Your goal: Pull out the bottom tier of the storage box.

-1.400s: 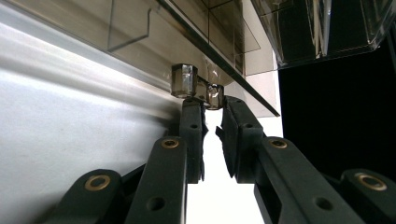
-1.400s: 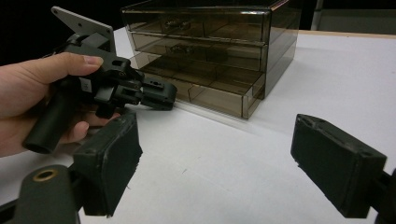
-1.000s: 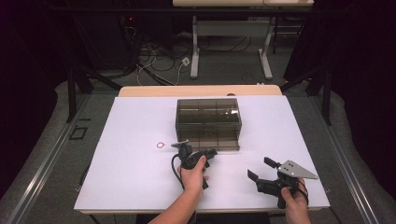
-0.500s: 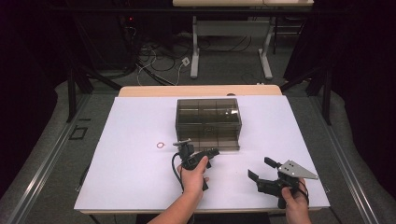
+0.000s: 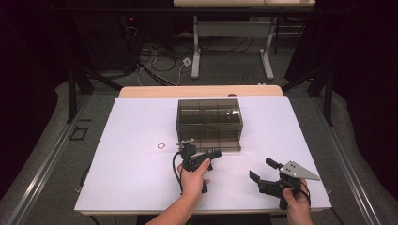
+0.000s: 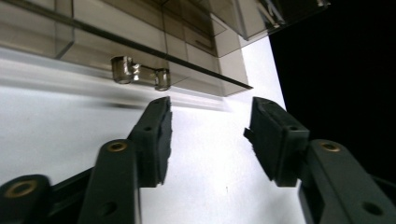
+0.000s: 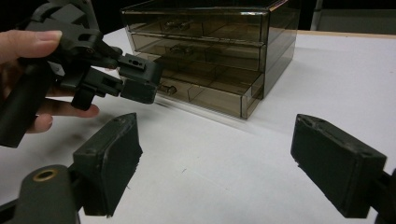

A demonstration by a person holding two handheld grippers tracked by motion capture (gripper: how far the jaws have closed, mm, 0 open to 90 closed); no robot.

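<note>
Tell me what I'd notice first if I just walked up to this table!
Probably the smoky see-through drawer box in the middle of the white table. Next, the left gripper, open, right in front of the bottom drawer's little handle, and the open right gripper waiting nearer the person. A tiny ring lies left of the box.

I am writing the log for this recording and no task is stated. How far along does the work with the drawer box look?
Nothing looks done yet: the smoky drawer box has its bottom drawer barely out, if at all. In hand: the left gripper is open, jaws just short of the bottom drawer's handle, not touching. The right gripper hangs open, apart. Probably left: gripping the handle, pulling. The small ring lies untouched on the table.
</note>
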